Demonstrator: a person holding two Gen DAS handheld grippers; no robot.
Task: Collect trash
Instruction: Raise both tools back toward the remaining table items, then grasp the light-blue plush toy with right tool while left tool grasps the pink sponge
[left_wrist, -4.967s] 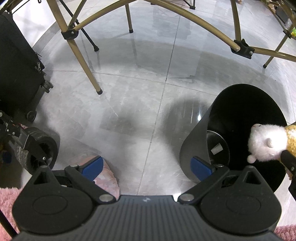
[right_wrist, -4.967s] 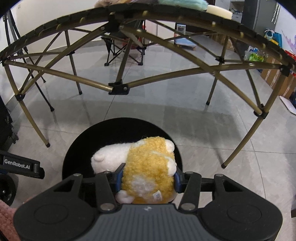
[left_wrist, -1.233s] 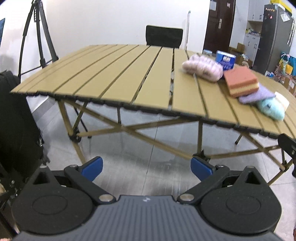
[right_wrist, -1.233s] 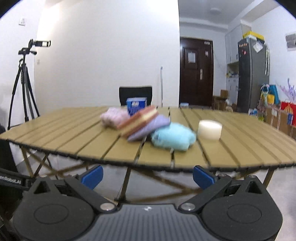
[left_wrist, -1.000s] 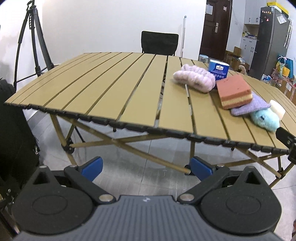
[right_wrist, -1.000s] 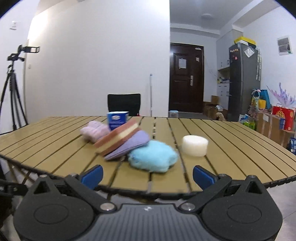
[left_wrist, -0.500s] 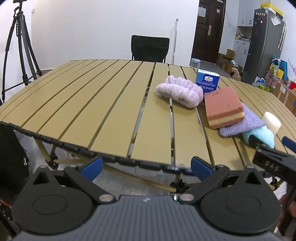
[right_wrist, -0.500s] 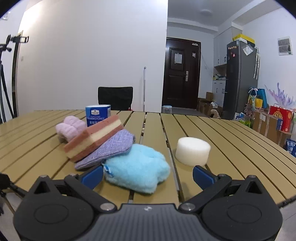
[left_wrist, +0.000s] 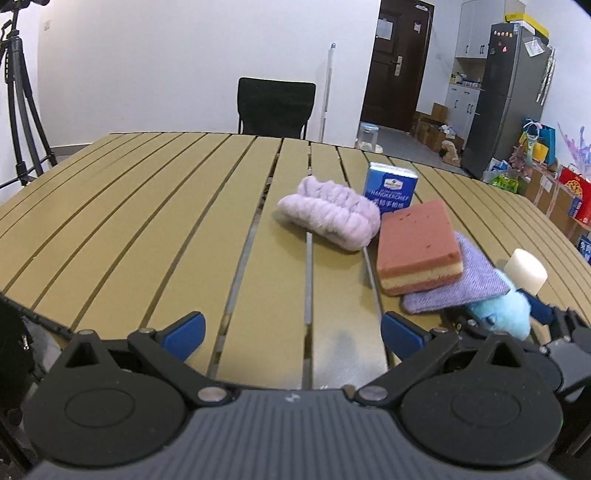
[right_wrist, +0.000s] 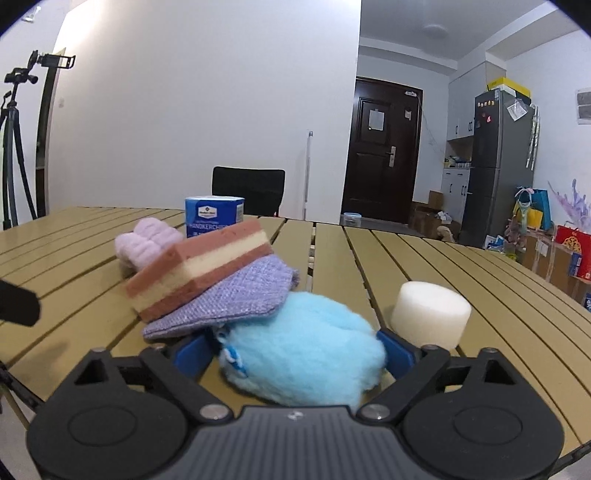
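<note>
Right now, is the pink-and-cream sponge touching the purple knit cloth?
Touching. The right wrist view shows the sponge lying tilted on the purple cloth with no gap between them; the left wrist view shows the same overlap.

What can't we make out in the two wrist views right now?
- Blue plush: the near underside is hidden by the right gripper body; in the left wrist view the left gripper's linkage covers part of it.
- Purple cloth: mostly under the layered sponge.
- Handkerchief box: small print unreadable.
- Trash bin: in neither view.
</note>
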